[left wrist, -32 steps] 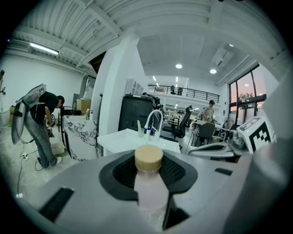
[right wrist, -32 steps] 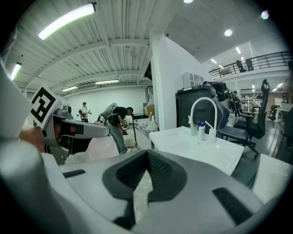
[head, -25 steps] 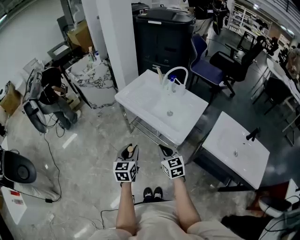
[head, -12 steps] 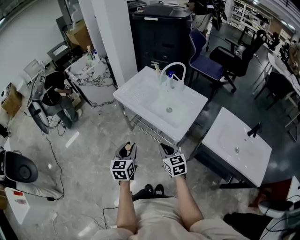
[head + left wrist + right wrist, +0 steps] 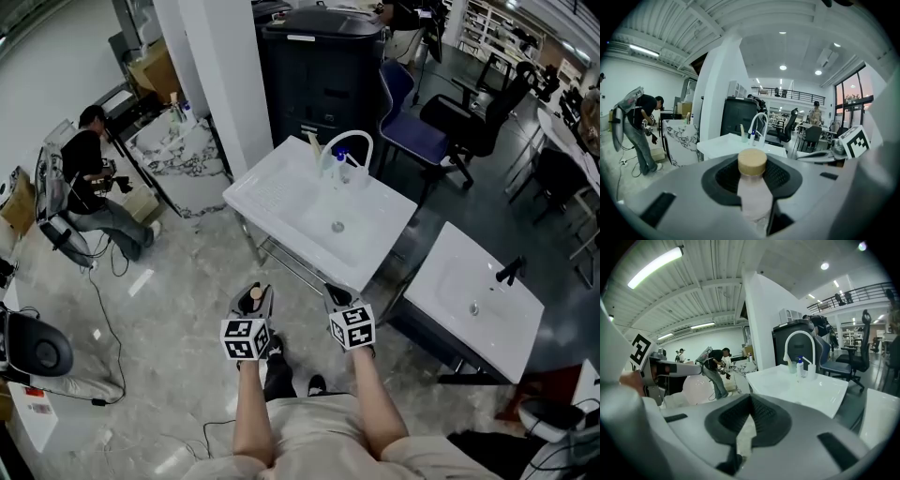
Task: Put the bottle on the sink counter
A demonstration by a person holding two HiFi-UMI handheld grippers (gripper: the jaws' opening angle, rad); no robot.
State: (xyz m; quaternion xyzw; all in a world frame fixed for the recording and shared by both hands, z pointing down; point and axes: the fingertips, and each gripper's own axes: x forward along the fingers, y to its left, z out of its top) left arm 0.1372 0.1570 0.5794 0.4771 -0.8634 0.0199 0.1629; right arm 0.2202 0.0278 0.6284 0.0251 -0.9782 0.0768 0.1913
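A pale pink bottle with a tan wooden cap (image 5: pixel 752 161) stands upright between my left gripper's pads, and the gripper (image 5: pixel 753 187) is shut on it. In the head view the left gripper (image 5: pixel 253 298) and the bottle's cap (image 5: pixel 254 294) are over the marble floor, short of the white sink counter (image 5: pixel 277 192). The right gripper (image 5: pixel 334 300) hangs beside it, apart from the counter's near edge, shut with nothing in it. In the right gripper view its pads (image 5: pixel 749 397) meet at the tips, with the sink counter (image 5: pixel 806 392) ahead to the right.
On the counter stand a white arched faucet (image 5: pixel 348 148) and a soap dispenser (image 5: pixel 342 165). A second white sink (image 5: pixel 469 291) is at the right. Behind are a white pillar (image 5: pixel 225 84), a black cabinet (image 5: pixel 323 70) and a blue chair (image 5: pixel 412 136). A person (image 5: pixel 89 178) bends at the left.
Both grippers have edged toward the sink counter, which now sits a little nearer in the head view. One of my feet has stepped forward. The person at the left has shifted.
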